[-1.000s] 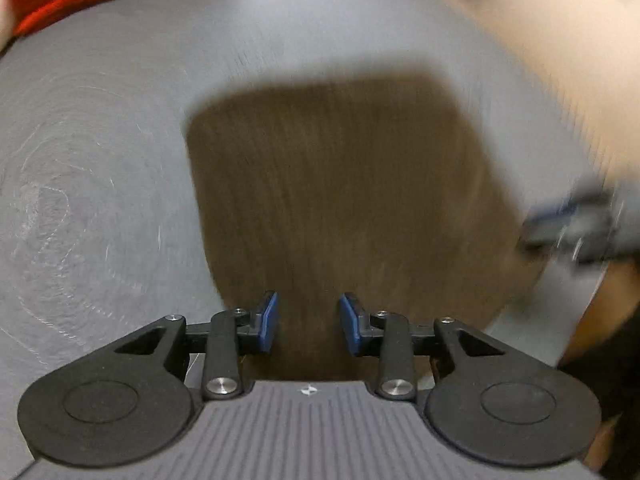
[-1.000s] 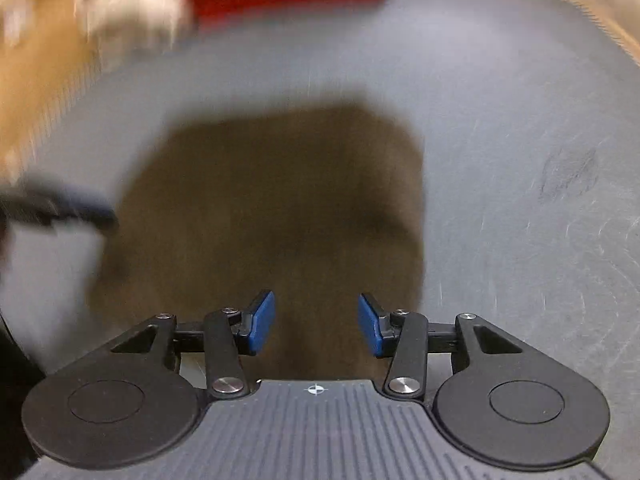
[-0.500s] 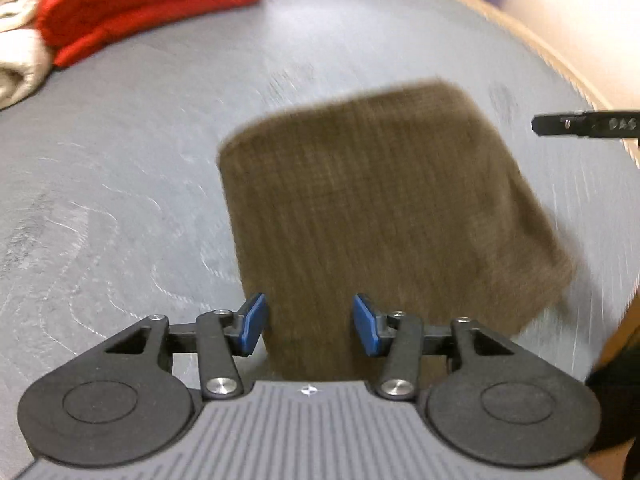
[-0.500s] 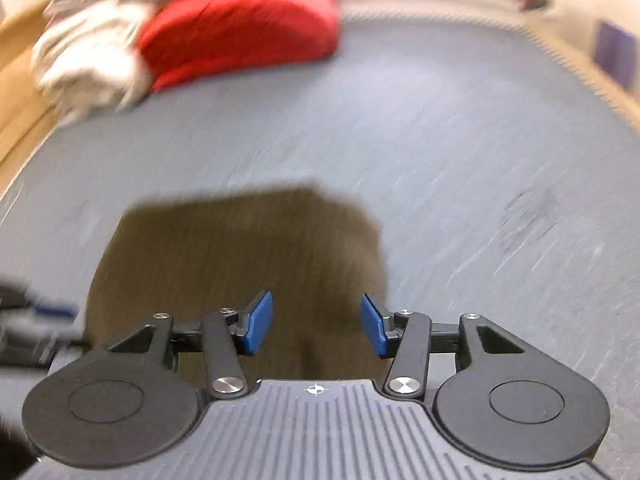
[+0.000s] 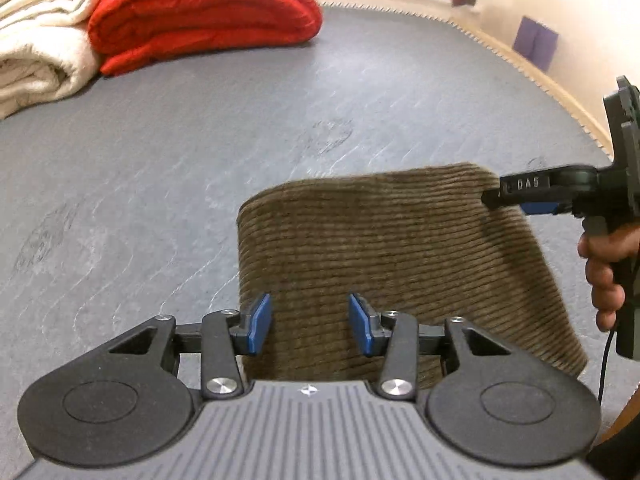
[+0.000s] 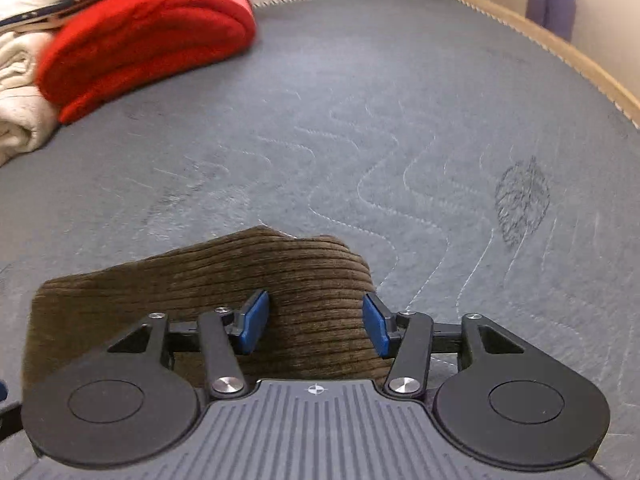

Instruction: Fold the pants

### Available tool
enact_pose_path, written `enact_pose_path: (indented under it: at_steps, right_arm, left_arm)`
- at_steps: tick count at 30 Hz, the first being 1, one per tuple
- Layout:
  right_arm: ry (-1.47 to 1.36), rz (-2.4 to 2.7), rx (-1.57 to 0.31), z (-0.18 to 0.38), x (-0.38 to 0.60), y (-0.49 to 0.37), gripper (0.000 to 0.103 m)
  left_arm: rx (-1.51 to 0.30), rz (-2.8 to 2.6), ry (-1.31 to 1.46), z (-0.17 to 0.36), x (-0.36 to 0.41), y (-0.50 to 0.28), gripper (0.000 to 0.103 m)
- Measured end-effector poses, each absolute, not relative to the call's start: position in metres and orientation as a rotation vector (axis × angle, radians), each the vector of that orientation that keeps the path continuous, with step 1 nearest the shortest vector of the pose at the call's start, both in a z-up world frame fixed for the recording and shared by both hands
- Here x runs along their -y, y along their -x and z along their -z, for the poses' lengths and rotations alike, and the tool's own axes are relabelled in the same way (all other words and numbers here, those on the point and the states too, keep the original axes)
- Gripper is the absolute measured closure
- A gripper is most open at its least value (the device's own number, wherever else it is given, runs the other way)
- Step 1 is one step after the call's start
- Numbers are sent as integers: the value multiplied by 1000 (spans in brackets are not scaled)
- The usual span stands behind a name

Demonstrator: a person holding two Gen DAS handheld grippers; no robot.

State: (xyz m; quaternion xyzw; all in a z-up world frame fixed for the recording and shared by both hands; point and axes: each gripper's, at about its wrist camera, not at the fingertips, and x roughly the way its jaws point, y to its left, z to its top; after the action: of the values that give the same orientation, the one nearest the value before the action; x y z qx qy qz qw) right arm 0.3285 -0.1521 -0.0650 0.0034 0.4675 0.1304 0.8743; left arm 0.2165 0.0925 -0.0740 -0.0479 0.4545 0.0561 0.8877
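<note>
Corduroy, olive-brown and ribbed: the pants (image 5: 384,264) lie as a compact folded block on the grey quilted mat (image 5: 200,152), at about 5 o'clock in the left wrist view and 7 o'clock in the right wrist view.

Compared with a second ago, both cameras sit higher and further back, so more mat shows and the red folded blanket (image 5: 204,12) at 11 o'clock is sharp, with a cream towel (image 5: 36,48) beside it at 10 o'clock.

The left gripper (image 5: 310,324) has just been closing a little after widening; its blue pads stand moderately apart over the near edge of the cloth, with nothing pinched between them. The right gripper (image 6: 316,322) has just been opening and is likewise empty, its pads spread over the block's near right corner. In the left view it appears at 3 o'clock, held by a hand (image 5: 604,268), its tips just beside the far right corner.

My reading: the final fold is laid and released, and only squaring the bundle may remain.
</note>
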Motion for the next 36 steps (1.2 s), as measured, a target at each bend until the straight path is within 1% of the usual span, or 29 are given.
enact_pose_path:
  at_steps: [3, 6, 8, 10, 12, 15, 16, 19, 21, 23, 25, 27, 28, 30, 31, 32, 34, 36]
  right_arm:
    - [-15, -268, -993, 74, 147, -338, 44]
    - [54, -278, -976, 75, 135, -338, 43]
    - [79, -281, -967, 75, 130, -336, 41]
    - [79, -285, -965, 73, 129, -335, 40]
    - [53, -294, -972, 70, 134, -333, 37]
    - [42, -297, -959, 58, 144, -325, 36]
    - [42, -295, -945, 51, 148, -320, 36]
    - [72, -311, -858, 25, 160, -296, 36]
    - [80, -344, -770, 2, 170, -273, 35]
    - [61, -359, -702, -19, 180, -247, 30]
    - [32, -377, -652, -39, 194, -217, 18]
    - [13, -390, -599, -51, 209, -184, 12]
    - [7, -396, -583, -54, 215, -170, 9]
    - [-7, -408, -566, -52, 231, -143, 7]
    - [-8, -409, -559, -46, 237, -131, 7]
    - [-3, -406, -555, -39, 243, -121, 6]
    - [-7, -375, -569, -27, 252, -103, 6]
    - [-37, -369, -607, -22, 254, -97, 6]
  left_arm:
    - [-953, -122, 117, 76, -96, -220, 55]
    - [-966, -122, 123, 75, -96, -217, 55]
    - [-1028, -122, 114, 89, -99, -221, 54]
    - [-1123, -152, 111, 109, -104, -223, 50]
    - [-1122, -167, 178, 109, -110, -222, 49]
    - [-1097, -181, 184, 101, -106, -215, 49]
    - [-1083, -190, 175, 96, -103, -211, 46]
    - [-1031, -206, 139, 81, -96, -200, 26]
    - [-981, -211, 130, 69, -92, -192, 25]
    - [-909, -211, 120, 54, -87, -182, 20]
    - [-821, -225, 74, 38, -77, -172, 18]
    - [-760, -228, 26, 20, -67, -162, 17]
    - [-756, -227, 54, 9, -66, -157, 17]
    - [-742, -210, 125, -10, -63, -143, 16]
    - [-729, -208, 130, -18, -59, -132, 12]
    - [-725, -224, 129, -24, -54, -120, 0]
    - [-740, -244, 172, -24, -46, -97, 0]
    - [-772, -254, 210, -11, -35, -81, 0]
